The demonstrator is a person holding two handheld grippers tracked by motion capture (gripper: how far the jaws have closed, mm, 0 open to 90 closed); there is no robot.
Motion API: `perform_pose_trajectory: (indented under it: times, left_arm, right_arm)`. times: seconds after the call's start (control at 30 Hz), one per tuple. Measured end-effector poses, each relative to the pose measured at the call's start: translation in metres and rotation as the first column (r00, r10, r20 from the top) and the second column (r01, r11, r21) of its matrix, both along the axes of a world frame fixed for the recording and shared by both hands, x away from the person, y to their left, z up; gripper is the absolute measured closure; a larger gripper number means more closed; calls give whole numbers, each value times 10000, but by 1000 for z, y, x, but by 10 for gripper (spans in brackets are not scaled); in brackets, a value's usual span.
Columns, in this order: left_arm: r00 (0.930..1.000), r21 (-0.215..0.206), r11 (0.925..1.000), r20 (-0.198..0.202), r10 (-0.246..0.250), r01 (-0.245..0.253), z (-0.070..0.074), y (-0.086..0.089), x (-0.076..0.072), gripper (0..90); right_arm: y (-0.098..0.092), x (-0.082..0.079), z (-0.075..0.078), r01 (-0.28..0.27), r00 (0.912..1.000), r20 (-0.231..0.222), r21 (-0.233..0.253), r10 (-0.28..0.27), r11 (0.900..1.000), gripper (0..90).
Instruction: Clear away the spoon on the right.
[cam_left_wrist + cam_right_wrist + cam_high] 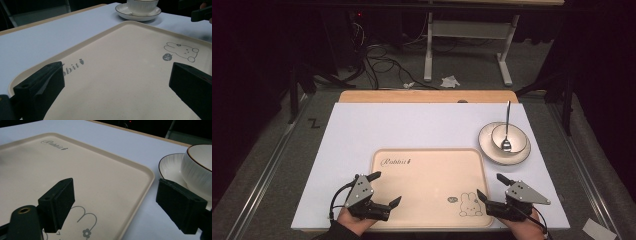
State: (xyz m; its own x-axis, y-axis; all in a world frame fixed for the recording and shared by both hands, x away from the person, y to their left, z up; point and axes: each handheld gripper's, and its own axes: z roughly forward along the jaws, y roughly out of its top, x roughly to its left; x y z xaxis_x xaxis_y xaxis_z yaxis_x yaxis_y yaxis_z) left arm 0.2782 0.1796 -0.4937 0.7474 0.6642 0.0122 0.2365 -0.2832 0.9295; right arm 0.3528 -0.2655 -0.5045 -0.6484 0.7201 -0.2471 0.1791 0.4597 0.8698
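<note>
I have both claws spread wide, left gripper [385,190] and right gripper [492,187] hovering over the near corners of the tray [427,155]; it lies flat on the table [362,130]; stiff, light, probably slick; I'd pinch its raised side rims.

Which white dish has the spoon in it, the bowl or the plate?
The small white bowl holds the silver metal spoon. It sits on top of the wider, flat white plate, whose rim shows all around it.
</note>
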Motion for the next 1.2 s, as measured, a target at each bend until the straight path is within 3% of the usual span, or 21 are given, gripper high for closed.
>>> perform_pose_trajectory:
  times: [0.07,0.1,0.13,0.2,0.3,0.5,0.8,1.0,1.07,1.2]
  left_arm:
    - [9999,-8,9999,-16,138,-138,0,1,1,6]
    - [9998,-30,9998,-72,211,-211,0,2,1,6]
    - [9993,-31,9994,-130,358,-359,0,3,2,6]
    - [9991,-57,9992,-160,401,-402,0,3,3,6]
    - [9990,-114,9991,-182,410,-412,0,2,3,6]
    - [9989,-274,9987,-197,422,-427,1,2,4,6]
    - [9992,-202,9993,-240,325,-330,0,1,4,6]
    - [9993,-142,9995,-225,284,-287,0,0,4,6]
    - [9993,-151,9994,-214,296,-299,0,0,4,6]
    - [9993,-158,9994,-202,300,-303,1,1,3,6]
  right_arm:
    - [1,-9,4,125,9999,-103,-39,-126,9999,166]
    - [2,-21,7,371,9987,-363,452,-355,9983,166]
    - [5,-38,13,883,9917,-1043,1217,-757,9886,167]
    - [9,-47,17,1053,9878,-1282,1306,-885,9858,167]
    - [14,-59,22,943,9902,-1155,1439,-779,9851,166]
    - [18,-59,22,776,9921,-1089,1375,-628,9875,167]
    - [13,-57,22,961,9909,-1070,1404,-814,9854,217]
    - [14,-57,22,917,9915,-1044,1389,-775,9860,324]
    - [14,-57,23,1017,9903,-1094,1451,-862,9842,424]
    - [13,-56,24,1117,9891,-1125,1489,-954,9825,482]
